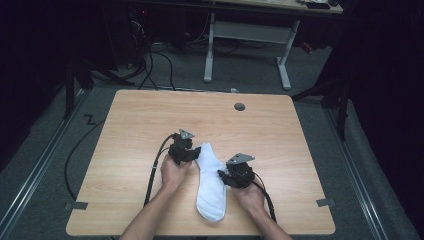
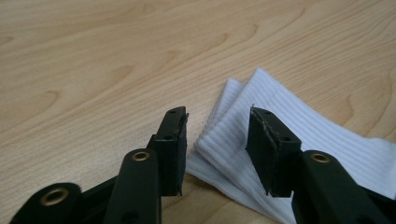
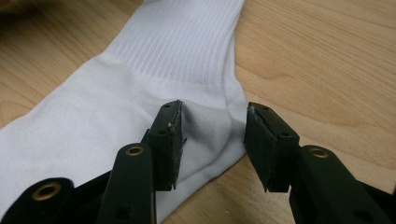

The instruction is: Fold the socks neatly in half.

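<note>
- Left gripper (image 2: pixel 217 135) — jaws apart, straddling the ribbed cuff edge of the white sock (image 2: pixel 280 135), pads not pressing.
- Right gripper (image 3: pixel 212 135) — jaws apart over the sock's heel edge.
- Sock lies flat, near the table's (image 1: pixel 140 125) front edge; bare wood all around.

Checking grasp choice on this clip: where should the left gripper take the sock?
At the ribbed cuff, coming in low from the sock's left edge. The cuff's layers lie stacked flat with an open edge facing the left gripper, whose open jaws already straddle that corner, so one jaw could probably slip under it.
</note>
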`<action>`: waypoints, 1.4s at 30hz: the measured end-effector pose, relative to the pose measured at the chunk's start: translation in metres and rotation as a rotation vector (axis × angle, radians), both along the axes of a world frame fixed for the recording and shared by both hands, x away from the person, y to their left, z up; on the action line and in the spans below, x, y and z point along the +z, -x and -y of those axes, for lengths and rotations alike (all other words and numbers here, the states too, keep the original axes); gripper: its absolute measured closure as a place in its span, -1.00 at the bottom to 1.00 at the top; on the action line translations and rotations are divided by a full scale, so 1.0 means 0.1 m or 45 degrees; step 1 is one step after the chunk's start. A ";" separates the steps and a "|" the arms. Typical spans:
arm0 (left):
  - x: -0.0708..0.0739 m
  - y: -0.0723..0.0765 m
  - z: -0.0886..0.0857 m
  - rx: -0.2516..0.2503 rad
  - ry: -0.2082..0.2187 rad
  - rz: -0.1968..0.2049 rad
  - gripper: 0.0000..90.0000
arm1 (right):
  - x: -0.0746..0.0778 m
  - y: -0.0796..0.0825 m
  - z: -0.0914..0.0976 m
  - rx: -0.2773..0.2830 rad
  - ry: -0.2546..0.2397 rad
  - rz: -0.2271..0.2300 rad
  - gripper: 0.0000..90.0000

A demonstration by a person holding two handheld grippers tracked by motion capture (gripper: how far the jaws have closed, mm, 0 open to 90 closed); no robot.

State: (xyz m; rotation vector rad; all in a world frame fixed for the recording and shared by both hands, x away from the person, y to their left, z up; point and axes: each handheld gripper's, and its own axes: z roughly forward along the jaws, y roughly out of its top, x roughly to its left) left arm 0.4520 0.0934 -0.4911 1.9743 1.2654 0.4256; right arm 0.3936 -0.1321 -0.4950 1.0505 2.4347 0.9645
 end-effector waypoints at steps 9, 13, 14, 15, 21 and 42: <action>0.06 0.04 0.01 -0.043 -0.029 0.069 0.86 | -0.01 -0.01 -0.01 -0.011 0.000 0.014 0.23; 0.16 0.13 -0.05 -0.034 -0.023 0.093 0.87 | -0.01 0.00 -0.01 -0.017 0.004 0.023 0.24; 0.17 0.15 -0.06 -0.030 -0.015 0.094 0.87 | -0.01 -0.01 -0.01 -0.025 0.000 0.010 0.24; 0.17 0.18 -0.08 -0.016 -0.005 0.097 0.87 | -0.01 -0.02 -0.01 -0.032 -0.012 -0.007 0.24; 0.15 0.27 -0.13 0.006 -0.005 0.107 0.83 | -0.01 -0.02 -0.02 -0.047 -0.006 -0.006 0.23; 0.17 0.37 -0.14 -0.024 -0.050 0.117 0.80 | 0.01 0.00 -0.10 -0.040 0.069 0.040 0.24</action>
